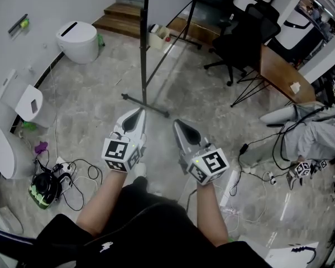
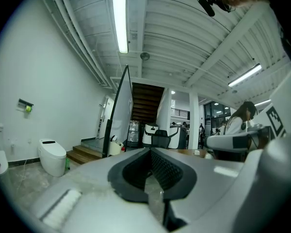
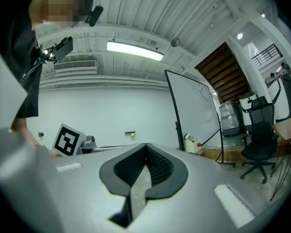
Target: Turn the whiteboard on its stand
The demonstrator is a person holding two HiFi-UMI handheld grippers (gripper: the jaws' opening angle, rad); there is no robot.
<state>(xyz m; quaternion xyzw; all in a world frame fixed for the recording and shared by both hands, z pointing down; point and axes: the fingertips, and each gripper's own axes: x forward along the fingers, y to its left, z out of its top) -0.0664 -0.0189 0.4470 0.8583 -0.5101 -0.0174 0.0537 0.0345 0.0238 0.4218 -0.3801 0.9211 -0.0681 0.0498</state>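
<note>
- A person [image 1: 135, 219] in dark clothing holds two grippers side by side, both pointing level across a grey stone floor [image 1: 212, 121].
- The left gripper [image 1: 137, 114] has its jaws pressed together with nothing between them. Its own view [image 2: 149, 151] shows the ribbed pads meeting at the tip.
- The right gripper [image 1: 178, 124] is likewise closed and empty, its pads meeting in its own view [image 3: 145, 147].
- A tangle of cables [image 1: 78, 175] lies on the floor to the left of the person.
- Just beyond the tips of the grippers, the stand's foot bar [image 1: 146, 105] rests on the floor, clear of both tools.
- The whiteboard [image 1: 144, 43] stands upright on that stand, straight ahead and untouched. It is edge-on from above, a thin dark line.
- The right gripper view catches its white face [image 3: 194, 108], while the left gripper view sees it almost edge-on [image 2: 117, 111].
- A white toilet [image 1: 78, 41] sits by the left wall, well apart from the board.
- Farthest off are wooden steps [image 1: 120, 17], a black office chair [image 1: 240, 41] and a wooden table [image 1: 282, 71].
</note>
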